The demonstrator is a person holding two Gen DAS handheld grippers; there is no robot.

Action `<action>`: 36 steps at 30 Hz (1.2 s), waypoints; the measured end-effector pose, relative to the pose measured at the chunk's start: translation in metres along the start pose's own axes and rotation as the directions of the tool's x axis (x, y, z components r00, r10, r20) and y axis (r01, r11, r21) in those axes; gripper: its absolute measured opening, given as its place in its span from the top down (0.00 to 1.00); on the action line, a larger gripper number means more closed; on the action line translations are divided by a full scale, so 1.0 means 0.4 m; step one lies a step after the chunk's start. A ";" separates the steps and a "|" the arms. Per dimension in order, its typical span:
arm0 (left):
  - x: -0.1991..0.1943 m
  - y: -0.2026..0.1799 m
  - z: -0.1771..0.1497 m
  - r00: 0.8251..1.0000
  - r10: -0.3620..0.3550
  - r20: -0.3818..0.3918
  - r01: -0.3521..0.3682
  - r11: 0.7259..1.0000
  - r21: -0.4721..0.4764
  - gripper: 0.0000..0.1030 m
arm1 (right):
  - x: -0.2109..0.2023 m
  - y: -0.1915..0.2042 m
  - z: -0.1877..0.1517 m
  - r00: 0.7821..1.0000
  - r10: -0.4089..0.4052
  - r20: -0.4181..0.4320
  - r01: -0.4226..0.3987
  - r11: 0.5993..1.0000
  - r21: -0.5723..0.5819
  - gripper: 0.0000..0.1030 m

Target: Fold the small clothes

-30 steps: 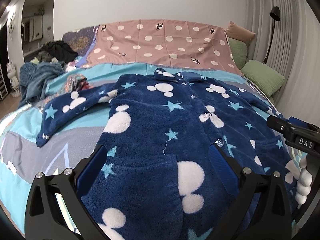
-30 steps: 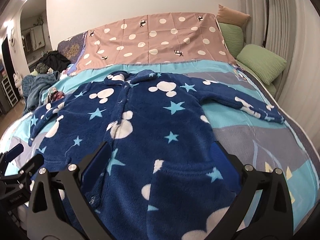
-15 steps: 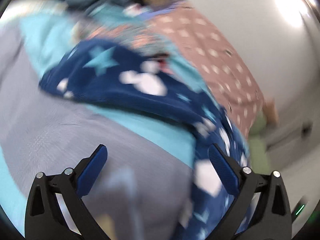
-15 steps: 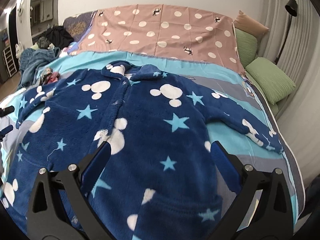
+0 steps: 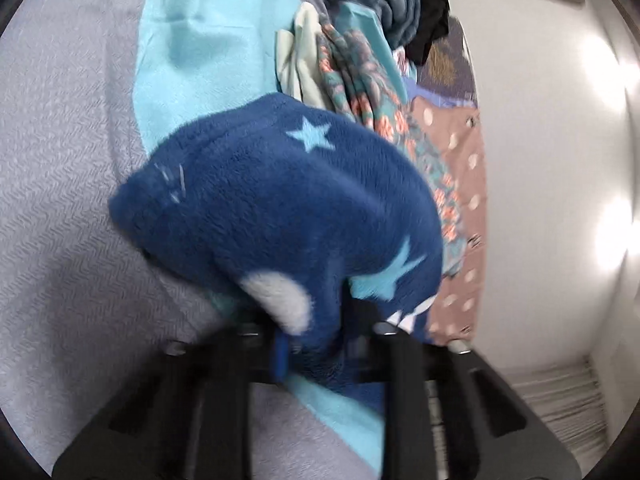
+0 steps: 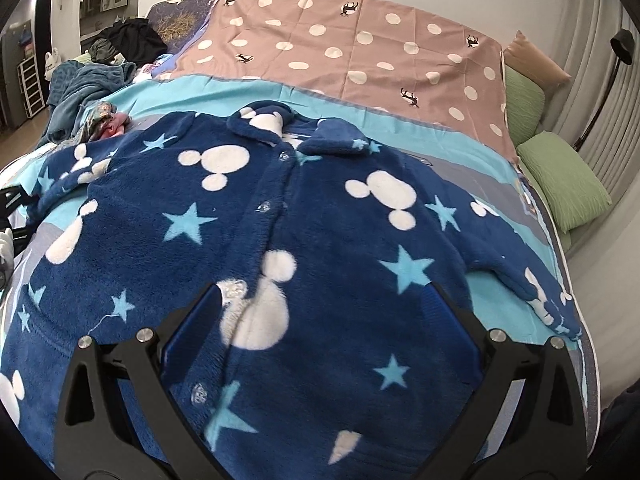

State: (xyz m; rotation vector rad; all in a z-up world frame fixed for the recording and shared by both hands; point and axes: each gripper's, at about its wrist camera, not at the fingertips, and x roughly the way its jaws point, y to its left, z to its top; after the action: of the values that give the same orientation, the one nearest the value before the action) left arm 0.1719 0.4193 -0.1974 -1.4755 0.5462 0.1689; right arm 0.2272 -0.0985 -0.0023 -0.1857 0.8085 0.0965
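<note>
A navy fleece robe (image 6: pixel 320 208) with white mouse heads and light blue stars lies spread face up on the bed, buttons closed. In the left wrist view, rolled on its side, my left gripper (image 5: pixel 316 340) is shut on the end of the robe's sleeve (image 5: pixel 280 208), and the fleece bulges out from between the fingers above the grey and turquoise bedspread (image 5: pixel 72 160). My right gripper (image 6: pixel 324 320) hovers open over the robe's button line, low on the chest, with nothing clamped. The other sleeve (image 6: pixel 532 284) lies stretched toward the bed's right edge.
A heap of loose clothes (image 6: pixel 92 76) sits at the bed's far left corner, close behind the held sleeve (image 5: pixel 360 60). A pink dotted sheet (image 6: pixel 360 40) covers the head end. Green pillows (image 6: pixel 560 176) and a floor lamp (image 6: pixel 620 44) stand at the right, by the wall.
My left gripper swung from over the robe's hem to the sleeve end, rolled onto its side and closed on the cuff. My right gripper drifted across the robe and stayed open.
</note>
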 end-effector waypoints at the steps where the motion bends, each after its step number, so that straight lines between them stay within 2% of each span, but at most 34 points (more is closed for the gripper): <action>1: -0.007 -0.015 -0.001 1.000 0.006 0.017 -0.006 1.000 0.019 0.87 | -0.004 -0.004 -0.002 1.000 0.003 0.002 -0.003 1.000 0.002 0.02; 2: -0.027 -0.062 -0.013 0.999 0.012 0.052 -0.017 0.996 0.087 0.87 | -0.011 -0.010 -0.005 1.000 0.002 0.009 -0.002 1.000 0.005 0.02; 4: -0.066 -0.154 -0.019 0.996 -0.030 0.084 0.014 0.981 0.193 0.88 | -0.022 -0.024 -0.009 1.000 -0.005 0.023 0.005 1.000 0.013 0.02; 6: -0.095 -0.269 -0.058 0.992 -0.087 0.094 0.054 0.950 0.307 0.87 | -0.030 -0.045 -0.013 0.999 -0.016 0.031 0.015 0.999 0.029 0.02; 7: -0.105 -0.337 -0.090 0.989 -0.112 0.093 0.069 0.924 0.376 0.87 | -0.033 -0.063 -0.016 0.999 -0.021 0.034 0.019 0.999 0.047 0.02; 9: -0.109 -0.484 -0.172 0.984 -0.162 0.069 0.101 0.841 0.531 0.87 | -0.036 -0.095 -0.025 0.999 -0.027 0.036 0.024 0.997 0.080 0.02; 10: -0.101 -0.561 -0.227 0.983 -0.181 0.042 0.119 0.785 0.608 0.87 | -0.036 -0.110 -0.029 0.999 -0.030 0.036 0.027 0.995 0.095 0.02; 11: -0.092 -0.606 -0.268 0.981 -0.191 0.018 0.133 0.743 0.656 0.87 | -0.037 -0.124 -0.034 0.999 -0.034 0.037 0.030 0.994 0.107 0.02; 12: -0.071 -0.675 -0.345 0.979 -0.202 -0.029 0.160 0.673 0.723 0.87 | -0.036 -0.135 -0.039 0.999 -0.036 0.036 0.032 0.993 0.117 0.02; 13: -0.049 -0.718 -0.397 0.976 -0.205 -0.068 0.184 0.625 0.759 0.87 | -0.036 -0.151 -0.046 0.999 -0.042 0.035 0.037 0.991 0.131 0.02; 14: -0.010 -0.771 -0.478 0.971 -0.200 -0.134 0.225 0.559 0.798 0.87 | -0.035 -0.168 -0.053 0.998 -0.049 0.031 0.044 0.989 0.144 0.02; 15: 0.018 -0.797 -0.522 0.966 -0.189 -0.174 0.249 0.522 0.816 0.87 | -0.034 -0.180 -0.059 0.998 -0.054 0.028 0.049 0.987 0.153 0.02; 16: 0.057 -0.815 -0.593 0.961 -0.163 -0.224 0.275 0.472 0.838 0.87 | -0.032 -0.198 -0.067 0.998 -0.063 0.020 0.058 0.984 0.169 0.02; 17: 0.112 -0.833 -0.681 0.954 -0.109 -0.278 0.298 0.405 0.864 0.86 | -0.030 -0.213 -0.074 0.998 -0.070 0.012 0.066 0.981 0.183 0.02; 18: 0.159 -0.833 -0.749 0.948 -0.054 -0.315 0.314 0.350 0.883 0.82 | -0.028 -0.228 -0.081 0.997 -0.076 0.004 0.074 0.978 0.197 0.02; 19: 0.198 -0.826 -0.807 0.939 0.000 -0.343 0.326 0.306 0.894 0.69 | -0.024 -0.252 -0.091 0.996 -0.085 -0.011 0.086 0.972 0.217 0.02; 20: 0.225 -0.811 -0.851 0.932 0.048 -0.359 0.334 0.273 0.902 0.59 | -0.021 -0.265 -0.097 0.996 -0.089 -0.019 0.091 0.969 0.228 0.02; 21: 0.260 -0.785 -0.910 0.923 0.115 -0.368 0.335 0.231 0.913 0.47 | -0.017 -0.286 -0.106 0.995 -0.092 -0.034 0.097 0.965 0.245 0.02; 23: 0.286 -0.732 -0.988 0.909 0.190 -0.371 0.344 0.158 0.926 0.44 | -0.013 -0.314 -0.118 0.995 -0.087 -0.049 0.097 0.958 0.268 0.02; 24: 0.289 -0.701 -1.019 0.903 0.230 -0.362 0.348 0.102 0.932 0.39 | -0.014 -0.321 -0.122 0.995 -0.085 -0.052 0.096 0.957 0.275 0.02; 25: 0.290 -0.670 -1.025 0.907 0.254 -0.335 0.333 0.050 0.941 0.37 | -0.011 -0.334 -0.124 0.995 -0.078 -0.058 0.091 0.954 0.285 0.02; 26: 0.288 -0.653 -1.018 0.918 0.263 -0.296 0.307 0.001 0.952 0.37 | -0.008 -0.342 -0.123 0.996 -0.068 -0.061 0.083 0.953 0.291 0.02; 27: 0.269 -0.632 -1.011 0.940 0.255 -0.229 0.253 -0.067 0.965 0.36 | -0.005 -0.344 -0.120 0.997 -0.056 -0.061 0.071 0.953 0.295 0.02; 29: 0.229 -0.617 -0.977 0.969 0.211 -0.125 0.157 -0.142 0.977 0.30 | 0.003 -0.343 -0.106 0.998 -0.007 -0.059 0.025 0.953 0.304 0.02; 30: 0.214 -0.622 -0.932 0.983 0.177 -0.052 0.081 -0.164 0.983 0.24 | 0.007 -0.339 -0.096 0.998 0.022 -0.055 -0.005 0.953 0.304 0.02; 31: 0.202 -0.619 -0.902 0.988 0.158 0.000 0.027 -0.166 0.986 0.19 | 0.018 -0.326 -0.079 0.996 0.074 -0.047 -0.057 0.952 0.300 0.02; 32: 0.195 -0.617 -0.854 0.987 0.144 0.068 -0.045 -0.158 0.986 0.18 | 0.024 -0.320 -0.066 0.992 0.115 -0.042 -0.097 0.951 0.295 0.02; 34: 0.193 -0.607 -0.784 0.976 0.151 0.158 -0.136 -0.147 0.980 0.18 | 0.047 -0.301 -0.031 0.977 0.211 -0.037 -0.191 0.936 0.297 0.02; 36: 0.213 -0.584 -0.700 0.948 0.201 0.248 -0.231 -0.103 0.967 0.18 | 0.074 -0.283 0.000 0.955 0.294 -0.040 -0.266 0.908 0.323 0.02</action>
State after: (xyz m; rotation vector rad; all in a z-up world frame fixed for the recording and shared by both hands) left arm 0.2785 0.1038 -0.0264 0.2161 0.6510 -0.0136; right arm 0.2652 -0.2089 -0.0092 0.2323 0.9238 0.2304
